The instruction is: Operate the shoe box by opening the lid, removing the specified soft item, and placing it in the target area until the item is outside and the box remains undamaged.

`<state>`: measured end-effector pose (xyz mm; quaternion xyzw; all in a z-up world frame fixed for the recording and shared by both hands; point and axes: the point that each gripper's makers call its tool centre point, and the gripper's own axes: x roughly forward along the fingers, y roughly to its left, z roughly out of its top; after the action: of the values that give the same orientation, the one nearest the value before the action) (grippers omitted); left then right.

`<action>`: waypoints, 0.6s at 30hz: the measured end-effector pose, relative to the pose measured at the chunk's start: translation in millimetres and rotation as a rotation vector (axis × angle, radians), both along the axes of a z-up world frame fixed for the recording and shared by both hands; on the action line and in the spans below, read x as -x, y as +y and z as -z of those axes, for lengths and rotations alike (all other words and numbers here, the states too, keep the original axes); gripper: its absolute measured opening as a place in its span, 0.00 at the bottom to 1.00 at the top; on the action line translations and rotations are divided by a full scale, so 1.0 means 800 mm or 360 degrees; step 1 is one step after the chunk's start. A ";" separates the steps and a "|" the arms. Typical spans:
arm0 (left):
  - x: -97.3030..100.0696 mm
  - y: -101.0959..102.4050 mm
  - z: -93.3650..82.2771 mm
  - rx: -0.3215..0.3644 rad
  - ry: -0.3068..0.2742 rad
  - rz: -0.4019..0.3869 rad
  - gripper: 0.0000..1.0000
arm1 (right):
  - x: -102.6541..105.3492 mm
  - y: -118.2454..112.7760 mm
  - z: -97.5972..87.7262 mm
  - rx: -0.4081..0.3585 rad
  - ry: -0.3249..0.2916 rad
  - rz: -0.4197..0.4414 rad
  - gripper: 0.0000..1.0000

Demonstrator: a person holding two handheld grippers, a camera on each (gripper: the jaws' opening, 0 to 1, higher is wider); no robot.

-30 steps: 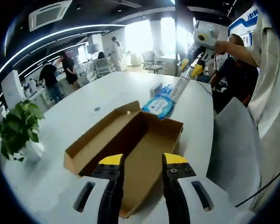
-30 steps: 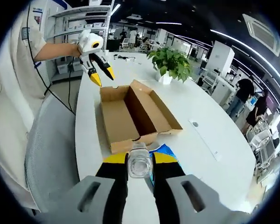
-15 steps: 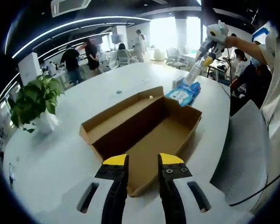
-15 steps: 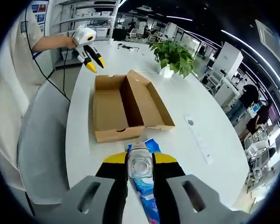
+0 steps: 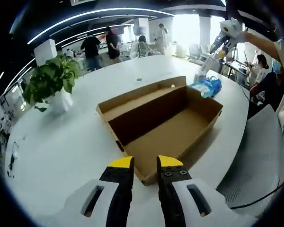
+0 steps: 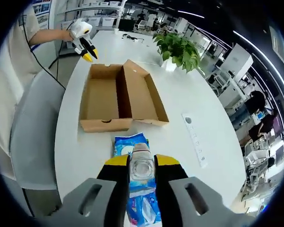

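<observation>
My right gripper (image 6: 142, 166) pinches a clear bottle (image 6: 142, 165) above the wipes pack (image 6: 137, 198), outside the open shoe box (image 6: 118, 97); my left gripper (image 5: 144, 163) is slightly parted, empty, clear of it.

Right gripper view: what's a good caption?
Right gripper holds a clear bottle above wipes beside the open box.

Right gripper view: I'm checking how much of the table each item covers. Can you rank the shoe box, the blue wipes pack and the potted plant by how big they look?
1. shoe box, open, clearly largest.
2. blue wipes pack, partly hidden behind the right gripper.
3. potted plant.
The pack and the plant look similar in size; the plant sits farther away, so their order is unsure.
</observation>
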<state>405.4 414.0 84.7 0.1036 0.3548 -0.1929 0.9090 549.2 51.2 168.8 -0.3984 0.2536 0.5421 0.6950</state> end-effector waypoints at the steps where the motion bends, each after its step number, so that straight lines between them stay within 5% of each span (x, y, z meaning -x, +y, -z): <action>1: 0.001 0.001 0.003 -0.0013 0.0003 -0.0003 0.17 | -0.004 -0.001 0.002 0.0016 -0.0003 -0.0005 0.16; 13: 0.005 0.024 0.031 0.0080 0.0120 -0.0332 0.02 | -0.041 -0.007 0.028 0.0186 0.0004 -0.0101 0.16; 18: 0.003 0.024 0.037 0.0148 0.0155 -0.0399 0.04 | -0.053 -0.008 0.045 0.0257 0.0042 -0.0134 0.16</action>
<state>402.8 433.2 54.9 0.0067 0.3992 -0.0988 0.9115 592.0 45.1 132.9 -0.4563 0.2887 0.5539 0.6337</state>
